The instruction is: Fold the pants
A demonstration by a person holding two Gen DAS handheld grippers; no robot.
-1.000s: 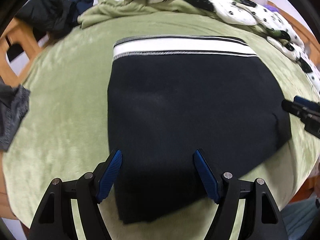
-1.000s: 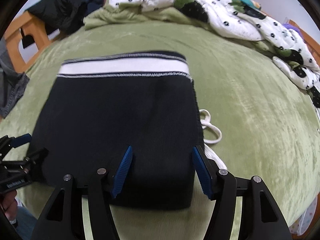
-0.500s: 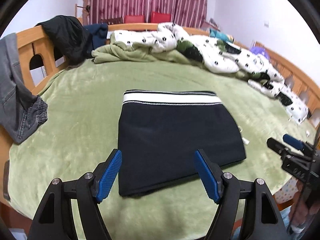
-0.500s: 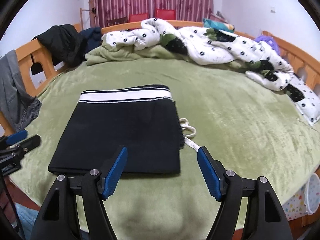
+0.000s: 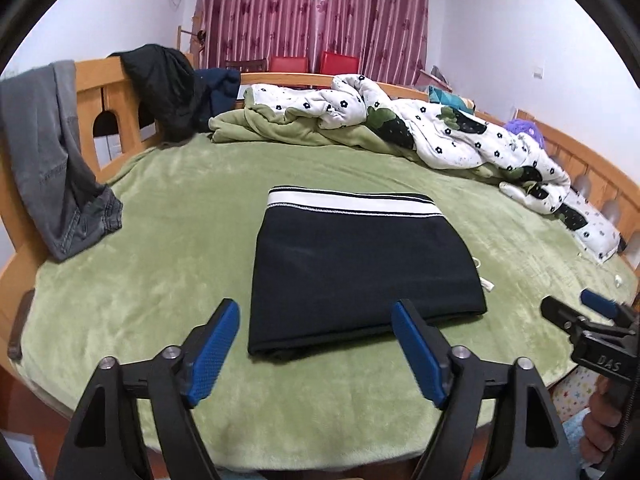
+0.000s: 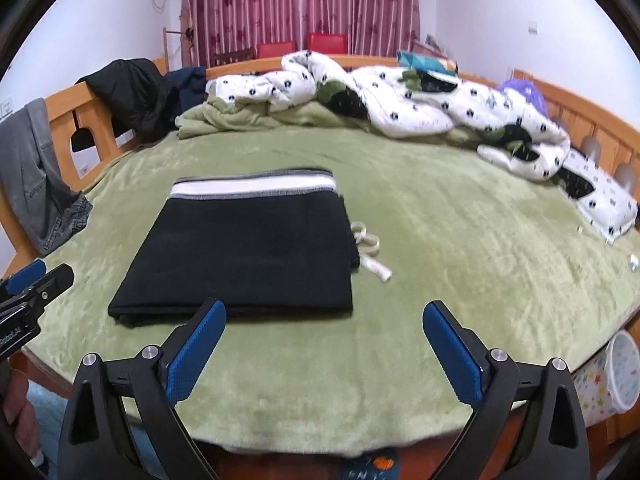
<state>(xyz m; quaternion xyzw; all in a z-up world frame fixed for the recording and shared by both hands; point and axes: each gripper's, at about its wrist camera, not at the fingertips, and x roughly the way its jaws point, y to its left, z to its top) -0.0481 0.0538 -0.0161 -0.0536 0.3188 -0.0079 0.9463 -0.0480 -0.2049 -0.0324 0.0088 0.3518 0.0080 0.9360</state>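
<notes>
One pair of folded black pants (image 5: 356, 276), centre frame, on green bed (image 5: 160, 240); left hand-held gripper (image 5: 316, 354) and right hand-held gripper (image 6: 324, 350) both opening, empty.

A home bedroom: a wide bed (image 5: 160, 216) with a green plush cover and a wooden frame fills the middle of the frame, a crumpled flower-print quilt (image 5: 440, 136) lies along its far edge, clothes (image 5: 160, 84) hang over the rail at upper left, and maroon curtains (image 5: 312, 12) cover the back wall.
</notes>
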